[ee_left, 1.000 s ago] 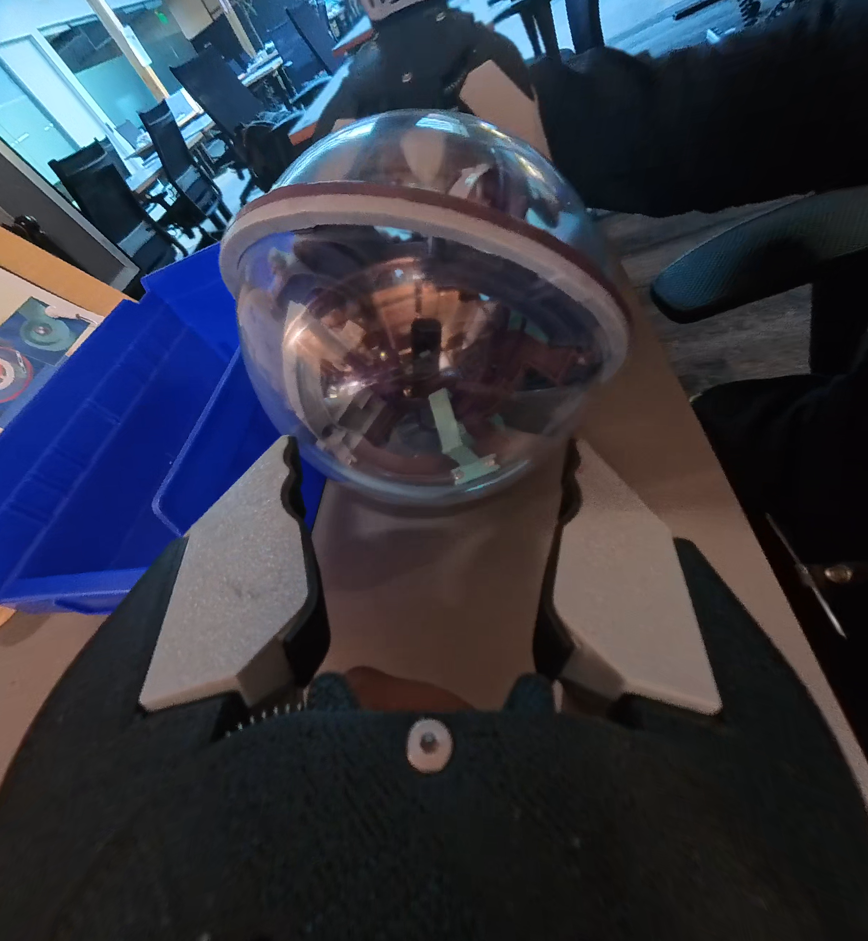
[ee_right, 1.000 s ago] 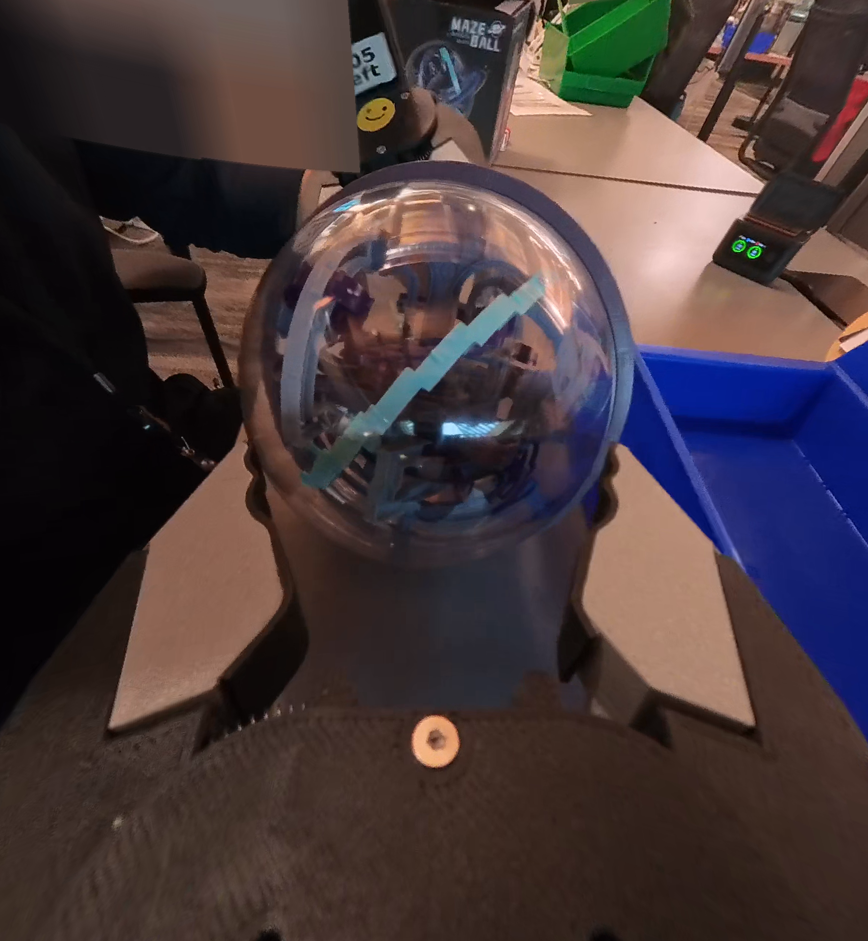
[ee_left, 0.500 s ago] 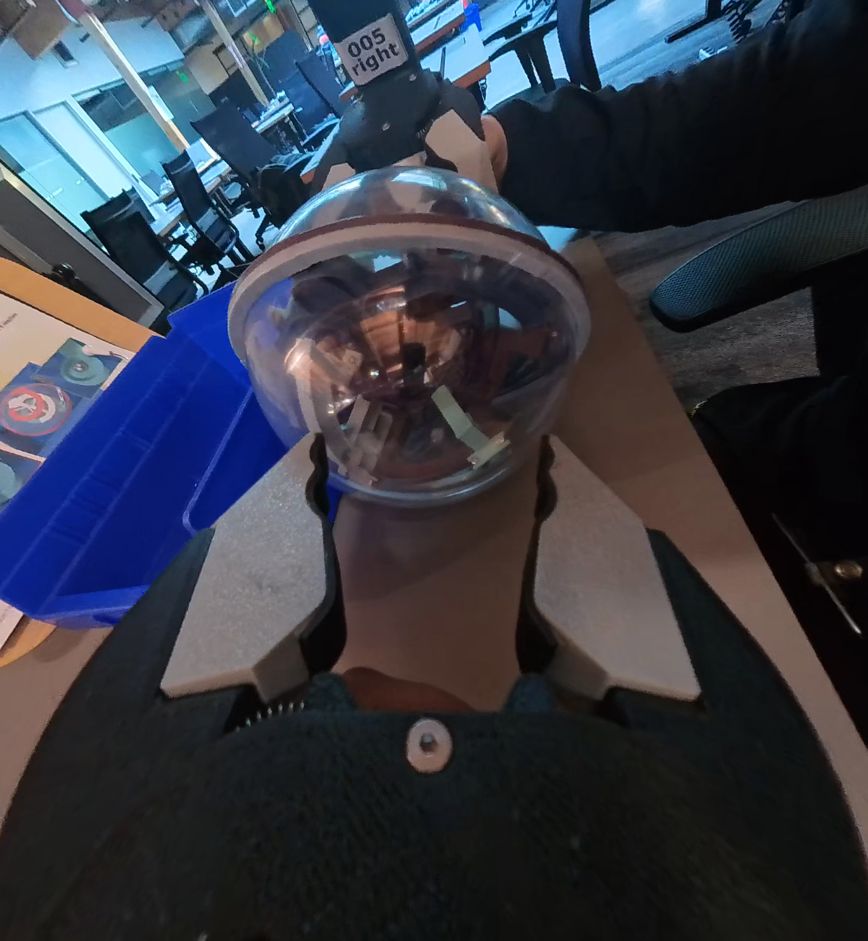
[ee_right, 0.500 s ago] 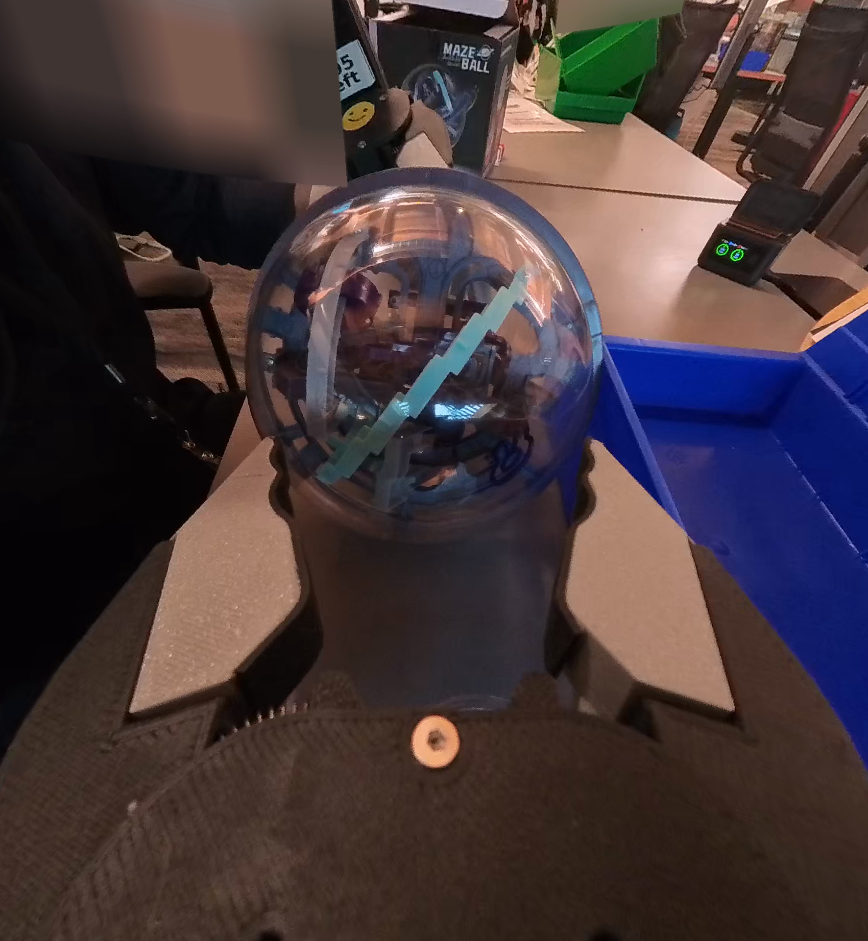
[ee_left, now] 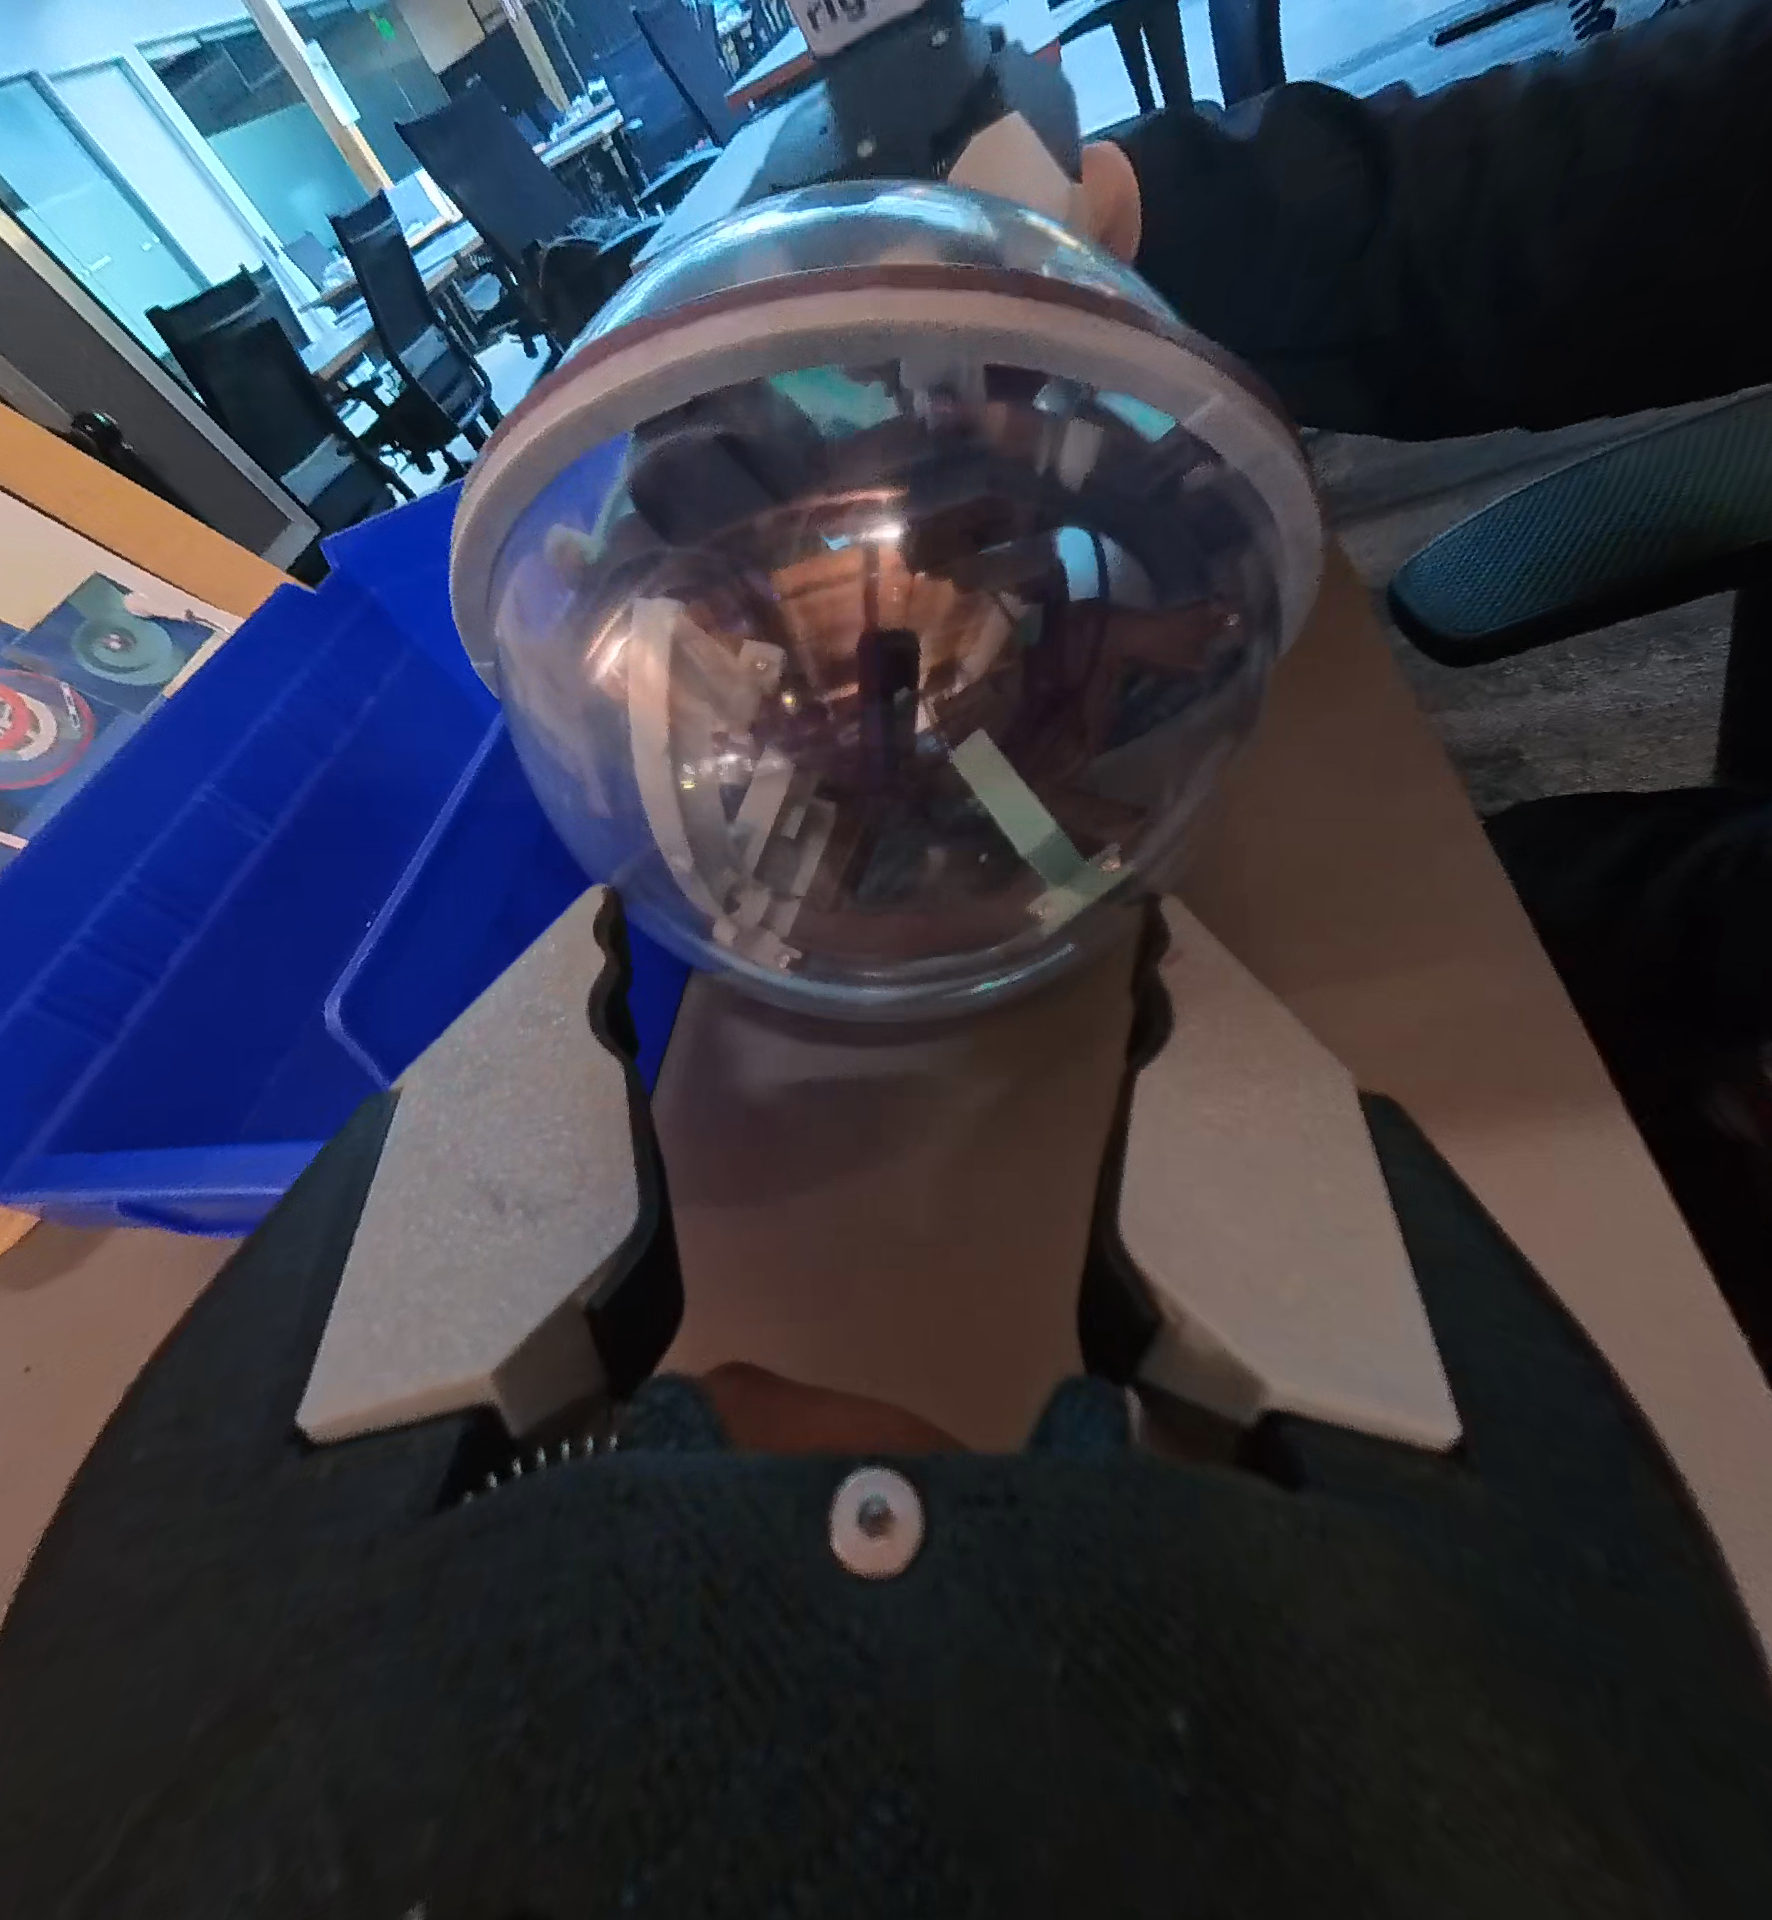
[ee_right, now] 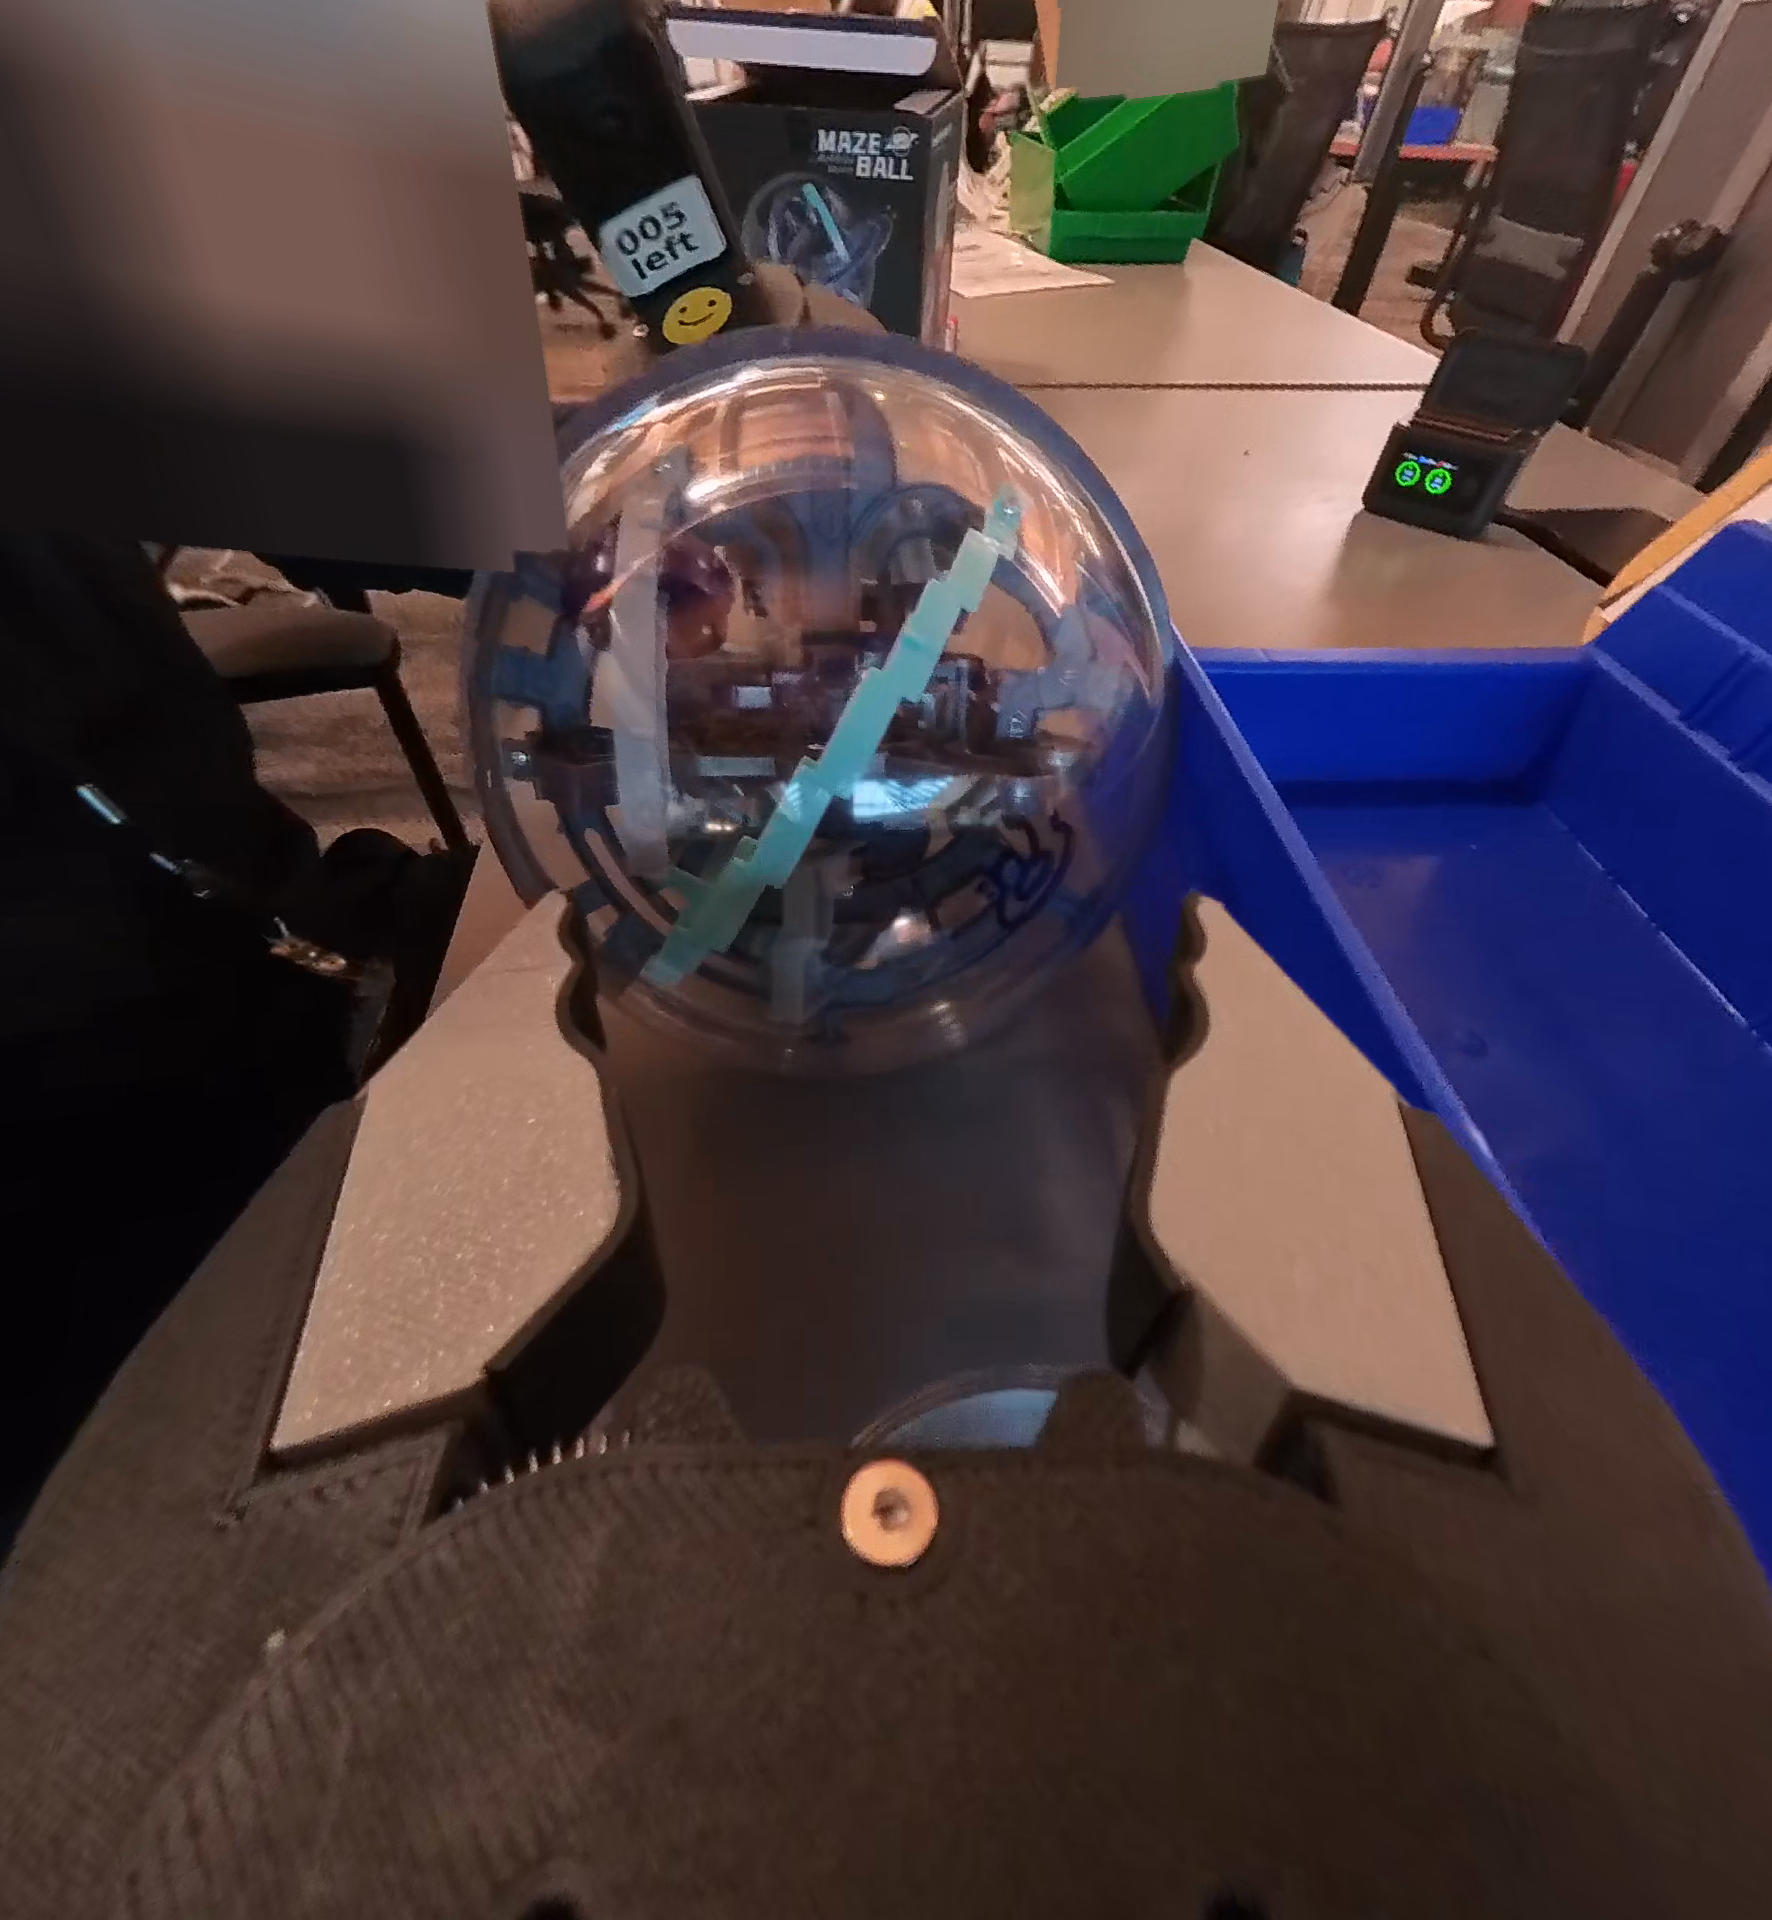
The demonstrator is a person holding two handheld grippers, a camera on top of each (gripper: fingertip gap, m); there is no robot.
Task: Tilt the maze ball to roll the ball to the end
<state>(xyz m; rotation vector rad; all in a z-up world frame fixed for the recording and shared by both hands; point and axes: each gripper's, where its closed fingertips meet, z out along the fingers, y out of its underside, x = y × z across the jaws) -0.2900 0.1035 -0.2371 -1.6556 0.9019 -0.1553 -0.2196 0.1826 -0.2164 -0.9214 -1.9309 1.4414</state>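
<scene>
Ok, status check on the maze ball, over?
Left gripper and right gripper clamp the maze ball from opposite sides, fingertips on its lower curve. Inner ball not spotted. Blue bin close alongside.

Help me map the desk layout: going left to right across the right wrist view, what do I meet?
Person's dark sleeve → maze ball → blue bin. Along the far side: dark maze ball box → green bins → small black device with green lights.
</scene>
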